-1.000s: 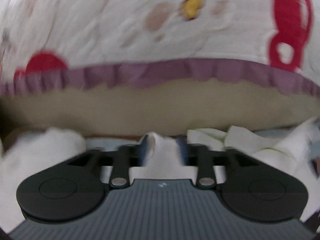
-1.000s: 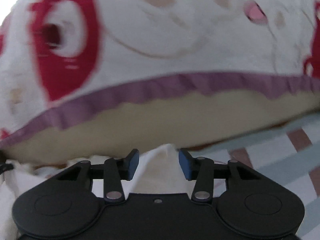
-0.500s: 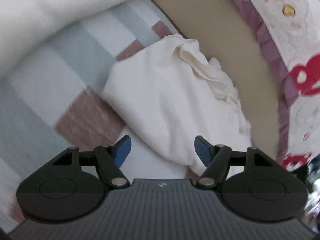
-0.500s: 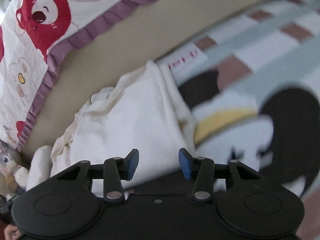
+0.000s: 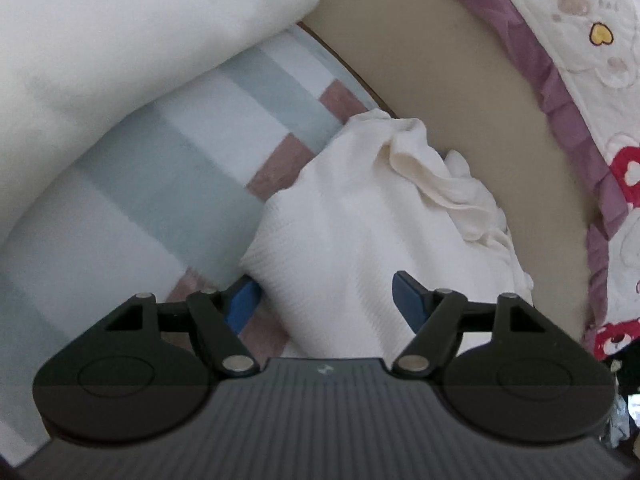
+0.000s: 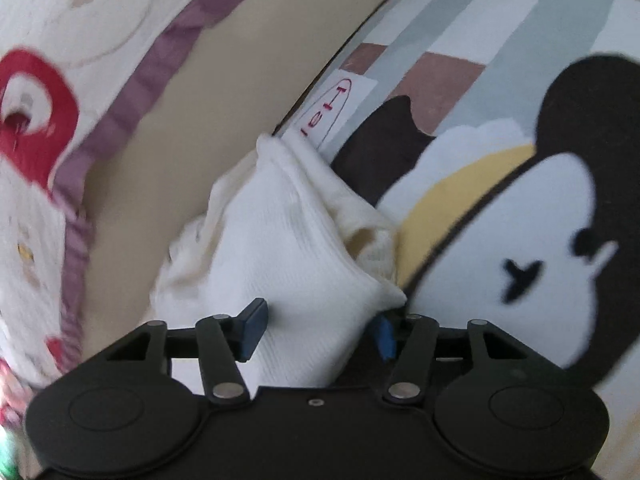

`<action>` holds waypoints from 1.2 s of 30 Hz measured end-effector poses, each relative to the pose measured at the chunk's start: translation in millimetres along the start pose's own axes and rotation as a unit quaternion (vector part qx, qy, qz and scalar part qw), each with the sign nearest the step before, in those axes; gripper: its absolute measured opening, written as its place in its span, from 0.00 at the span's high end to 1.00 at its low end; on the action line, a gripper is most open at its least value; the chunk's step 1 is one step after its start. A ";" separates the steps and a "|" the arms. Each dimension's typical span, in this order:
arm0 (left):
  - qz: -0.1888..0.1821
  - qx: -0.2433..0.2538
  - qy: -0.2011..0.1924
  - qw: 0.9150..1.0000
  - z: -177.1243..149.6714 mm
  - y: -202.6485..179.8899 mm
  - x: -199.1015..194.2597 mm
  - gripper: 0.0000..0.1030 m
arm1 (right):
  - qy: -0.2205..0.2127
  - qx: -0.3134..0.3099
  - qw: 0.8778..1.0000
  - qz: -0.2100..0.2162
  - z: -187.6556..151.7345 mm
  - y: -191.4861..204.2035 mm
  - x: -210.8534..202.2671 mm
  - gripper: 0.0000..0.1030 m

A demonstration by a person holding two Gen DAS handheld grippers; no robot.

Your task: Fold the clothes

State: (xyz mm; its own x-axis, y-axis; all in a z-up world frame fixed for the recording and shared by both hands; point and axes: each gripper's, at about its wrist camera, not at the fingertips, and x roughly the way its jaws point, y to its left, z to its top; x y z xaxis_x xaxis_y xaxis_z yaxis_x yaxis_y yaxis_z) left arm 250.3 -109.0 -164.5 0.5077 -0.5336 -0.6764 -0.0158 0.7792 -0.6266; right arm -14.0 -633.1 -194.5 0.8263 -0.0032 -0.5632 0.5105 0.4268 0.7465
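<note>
Where it meets the beige wall (image 5: pixel 472 92), the white garment (image 5: pixel 360 232) lies bunched and creased

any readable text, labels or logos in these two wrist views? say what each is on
"Hel": red handwritten letters inside a red oval, on a white label at the edge of the checked bedding; reads sideways, and further letters are hidden by the white garment.
Small light logo mark on the left gripper body: too small to read.
Nothing else legible.
</note>
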 end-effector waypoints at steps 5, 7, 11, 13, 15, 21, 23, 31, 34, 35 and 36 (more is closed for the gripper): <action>-0.024 -0.004 -0.040 0.999 0.0 -2.5 9.6 0.24 | -0.017 -0.029 0.999 -0.012 4.9 9.6 15.8 0.60; -0.023 0.015 -0.043 0.999 0.4 -8.7 14.1 0.32 | -0.014 -0.045 0.999 -0.020 8.3 12.3 20.6 0.78; 0.031 0.113 -0.037 0.992 -4.7 -36.1 10.6 0.87 | 0.006 -0.079 0.996 -0.035 21.8 23.2 25.4 0.90; 0.049 0.136 -0.065 0.987 -6.1 -47.4 -5.5 0.87 | 0.006 -0.114 0.993 -0.042 23.5 34.1 14.0 0.91; 0.048 0.154 -0.088 0.983 -4.2 -58.2 -28.7 0.88 | 0.007 -0.130 0.990 -0.044 22.0 36.8 -1.0 0.92; 0.080 0.218 -0.111 0.966 -32.1 -83.5 -76.0 0.88 | 0.011 -0.178 0.983 -0.051 17.5 44.7 -46.1 0.94; 0.085 0.205 -0.106 0.969 -45.9 -78.5 -92.7 0.88 | 0.012 -0.194 0.979 -0.053 16.0 47.3 -61.1 0.94; 0.121 0.146 -0.009 0.982 -124.5 -38.6 -156.3 0.88 | 0.044 -0.197 0.977 -0.069 -7.1 11.0 -135.7 0.94; 0.132 0.136 0.031 0.982 -146.5 -26.8 -154.7 0.86 | 0.056 -0.172 0.978 -0.103 -20.8 -21.5 -149.1 0.95; 0.145 0.136 0.044 0.979 -148.0 -24.8 -148.6 0.85 | 0.054 -0.183 0.974 -0.125 -25.6 -28.0 -148.2 0.95; 0.162 0.141 0.051 0.975 -148.0 -24.8 -144.8 0.77 | 0.052 -0.192 0.969 -0.144 -29.9 -34.5 -147.5 0.93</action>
State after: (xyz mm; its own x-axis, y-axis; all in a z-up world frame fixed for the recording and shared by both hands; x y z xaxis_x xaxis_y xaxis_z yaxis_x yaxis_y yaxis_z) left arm 49.7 -99.7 -108.4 0.4269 -0.2632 -0.8651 0.0833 0.9641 -0.2522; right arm -160.6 -620.4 -147.8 0.6235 -0.0894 -0.7767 0.5736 0.7274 0.3767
